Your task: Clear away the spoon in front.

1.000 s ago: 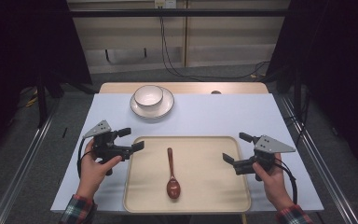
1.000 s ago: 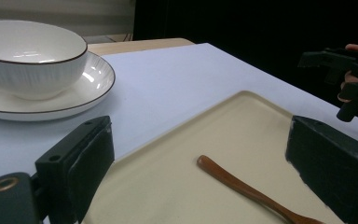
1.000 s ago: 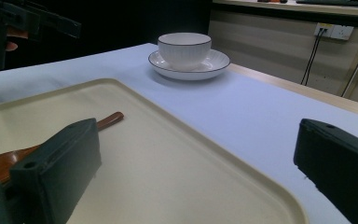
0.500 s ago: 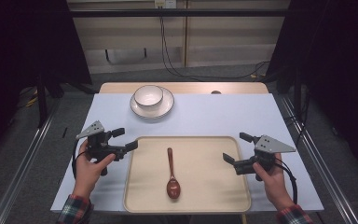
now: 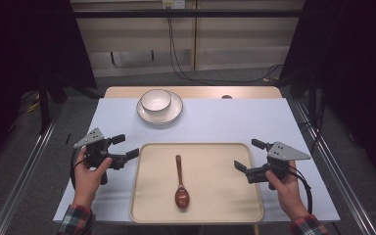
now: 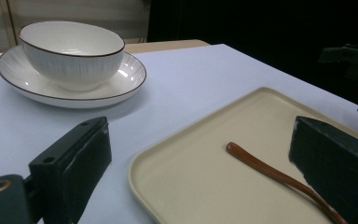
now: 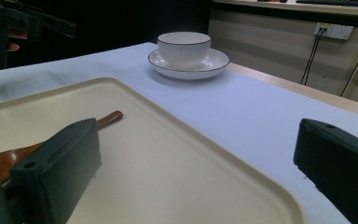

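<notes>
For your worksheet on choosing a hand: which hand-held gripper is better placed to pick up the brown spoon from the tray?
Probably the left hand-held gripper. Its open jaws point over the tray edge beside the spoon handle. The right hand-held gripper, also open, looks slightly farther from it.

Spoon (image 5: 180,180) on tray (image 5: 225,205); bowl (image 5: 156,101) on saucer (image 5: 172,115), seemingly well behind.

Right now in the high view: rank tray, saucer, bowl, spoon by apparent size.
1. tray, largest by far.
2. saucer.
3. bowl and spoon: unsure. The spoon is longer but thin; the bowl is wider and farther from the camera, so it may look smaller than it is.
</notes>
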A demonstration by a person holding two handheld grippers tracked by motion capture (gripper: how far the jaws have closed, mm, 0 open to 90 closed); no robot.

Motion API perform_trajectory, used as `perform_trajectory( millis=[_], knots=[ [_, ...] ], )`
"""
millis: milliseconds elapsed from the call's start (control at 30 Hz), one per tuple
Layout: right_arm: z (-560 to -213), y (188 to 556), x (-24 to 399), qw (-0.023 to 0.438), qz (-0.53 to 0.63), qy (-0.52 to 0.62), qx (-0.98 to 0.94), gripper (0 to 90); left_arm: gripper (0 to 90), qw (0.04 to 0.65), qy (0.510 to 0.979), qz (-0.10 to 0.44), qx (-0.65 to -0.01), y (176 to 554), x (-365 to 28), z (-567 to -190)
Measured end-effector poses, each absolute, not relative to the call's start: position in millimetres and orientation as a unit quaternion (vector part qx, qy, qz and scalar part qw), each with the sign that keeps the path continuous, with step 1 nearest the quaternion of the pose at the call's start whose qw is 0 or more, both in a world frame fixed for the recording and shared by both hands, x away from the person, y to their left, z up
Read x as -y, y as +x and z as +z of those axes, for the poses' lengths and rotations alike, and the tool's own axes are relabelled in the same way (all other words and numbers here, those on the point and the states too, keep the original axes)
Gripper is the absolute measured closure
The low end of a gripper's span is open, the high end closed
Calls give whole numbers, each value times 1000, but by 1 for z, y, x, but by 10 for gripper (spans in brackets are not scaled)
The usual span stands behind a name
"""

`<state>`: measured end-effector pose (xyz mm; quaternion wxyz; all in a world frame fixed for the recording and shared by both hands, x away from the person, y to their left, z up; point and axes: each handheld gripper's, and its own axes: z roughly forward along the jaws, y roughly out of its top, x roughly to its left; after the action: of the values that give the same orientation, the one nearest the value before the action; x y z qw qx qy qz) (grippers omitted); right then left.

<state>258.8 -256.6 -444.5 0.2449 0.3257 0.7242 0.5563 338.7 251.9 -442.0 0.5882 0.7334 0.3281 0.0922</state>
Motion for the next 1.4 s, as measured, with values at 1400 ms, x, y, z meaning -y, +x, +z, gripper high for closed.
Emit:
perform_trajectory(
  millis=[1400],
  knots=[
    [-444, 260, 259, 245, 554, 326, -726, 2, 57, 578, 738, 127, -326, 338, -290, -450]
  ],
)
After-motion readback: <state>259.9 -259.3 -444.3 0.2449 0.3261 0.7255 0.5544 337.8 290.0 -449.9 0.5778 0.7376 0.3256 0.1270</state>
